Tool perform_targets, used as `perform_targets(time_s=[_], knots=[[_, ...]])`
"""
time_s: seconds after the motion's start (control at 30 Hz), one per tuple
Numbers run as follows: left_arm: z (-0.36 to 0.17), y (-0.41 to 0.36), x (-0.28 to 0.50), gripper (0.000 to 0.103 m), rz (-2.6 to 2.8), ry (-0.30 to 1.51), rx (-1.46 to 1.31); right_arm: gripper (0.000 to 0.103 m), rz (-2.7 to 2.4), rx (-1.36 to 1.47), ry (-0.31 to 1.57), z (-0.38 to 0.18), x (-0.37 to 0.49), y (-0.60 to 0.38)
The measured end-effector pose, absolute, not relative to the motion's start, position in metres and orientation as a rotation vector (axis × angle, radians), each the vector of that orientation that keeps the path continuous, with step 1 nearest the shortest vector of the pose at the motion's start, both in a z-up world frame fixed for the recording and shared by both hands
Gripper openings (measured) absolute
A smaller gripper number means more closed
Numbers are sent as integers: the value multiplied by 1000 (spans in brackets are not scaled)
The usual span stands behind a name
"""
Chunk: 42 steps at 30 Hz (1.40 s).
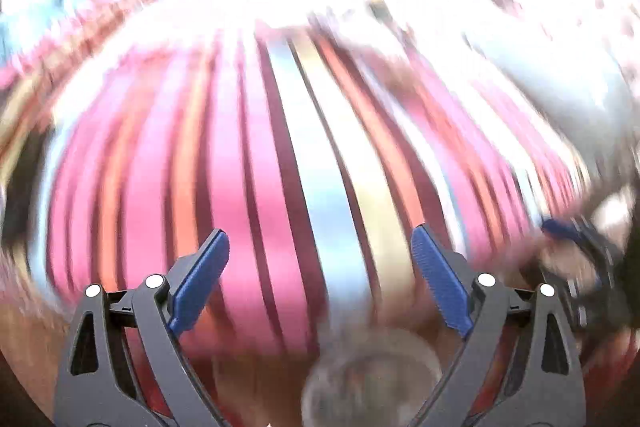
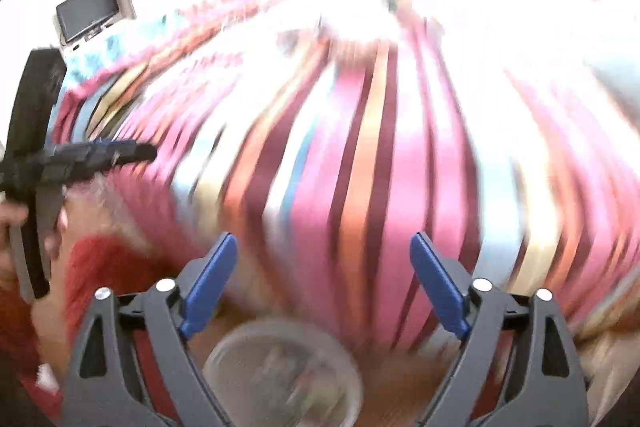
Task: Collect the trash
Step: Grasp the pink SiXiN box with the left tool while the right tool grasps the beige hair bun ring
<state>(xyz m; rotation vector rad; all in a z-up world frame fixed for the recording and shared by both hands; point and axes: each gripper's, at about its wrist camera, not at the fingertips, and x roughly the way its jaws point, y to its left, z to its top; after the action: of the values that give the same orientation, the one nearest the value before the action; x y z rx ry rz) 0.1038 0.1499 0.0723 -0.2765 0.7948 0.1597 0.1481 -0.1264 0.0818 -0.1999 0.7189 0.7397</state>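
Two grippers, the left gripper (image 1: pixel 320 251) and the right gripper (image 2: pixel 323 255), have wide, empty jaws above the striped cloth (image 2: pixel 360 167), probably because the clear round container (image 2: pixel 280 375), maybe for trash, lies at lower centre.

The left tool (image 1: pixel 320 279) has its two blue-padded fingers (image 1: pixel 202 279) spread wide with nothing between them, tilted downward. The right tool (image 2: pixel 322 281) stands the same way, blue pads (image 2: pixel 210 281) far apart and gripping nothing, also angled down. From the right wrist view the left tool (image 2: pixel 80 153) shows side-on at the left edge, a hand (image 2: pixel 12 223) wrapped on its handle; from the left wrist view the right tool (image 1: pixel 576 247) is a blur at the right edge
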Motion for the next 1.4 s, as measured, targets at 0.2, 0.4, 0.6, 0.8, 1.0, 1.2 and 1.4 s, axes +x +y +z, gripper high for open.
perform_targets(time_s=[0.2, 0.4, 0.6, 0.8, 1.0, 1.2, 1.4], knots=[[80, 200, 249, 90, 268, 740, -345, 84, 720, -261, 708, 82, 234, -65], [66, 214, 328, 90, 339, 745, -327, 84, 727, -295, 732, 68, 261, -43], [53, 229, 364, 90, 363, 760, -364, 84, 726, -331, 726, 66, 275, -23], [37, 249, 382, 90, 409, 821, -411, 84, 707, -315, 769, 58, 296, -10], [34, 260, 380, 72, 353, 805, -475, 51, 722, -265, 841, 49, 304, -9], [40, 264, 350, 72, 319, 765, -475, 51, 735, -145, 863, 53, 292, -40], [64, 253, 278, 71, 281, 683, -415, 51, 721, -110, 845, 66, 274, -63]])
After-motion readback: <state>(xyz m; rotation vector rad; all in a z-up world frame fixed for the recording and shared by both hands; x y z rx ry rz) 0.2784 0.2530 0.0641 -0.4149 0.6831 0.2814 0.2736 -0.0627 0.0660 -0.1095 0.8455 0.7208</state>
